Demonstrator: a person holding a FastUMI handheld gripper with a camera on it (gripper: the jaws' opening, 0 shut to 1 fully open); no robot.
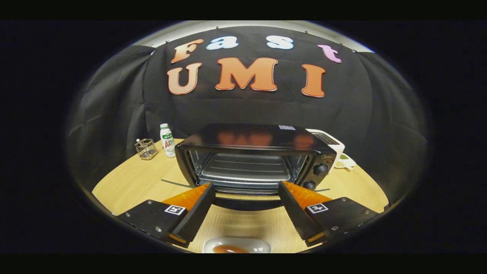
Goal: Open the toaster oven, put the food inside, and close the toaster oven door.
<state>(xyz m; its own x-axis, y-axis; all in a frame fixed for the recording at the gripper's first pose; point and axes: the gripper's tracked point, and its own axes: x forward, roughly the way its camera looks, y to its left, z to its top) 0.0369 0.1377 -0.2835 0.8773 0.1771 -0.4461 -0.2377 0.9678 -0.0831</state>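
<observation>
Toaster oven [249, 161] faces the tool [243, 190], door down, long axis crosswise; tool fingers spread, holding nothing.

wire basket [146, 148] | white bottle [167, 140] just beside it (upright) | wooden table [133, 182]

Ahead of the gripper [245, 205], a pale wooden desk [133, 182] spreads wide; beyond it, black cloth [114, 99] drapes the booth wall, softly lit.
</observation>
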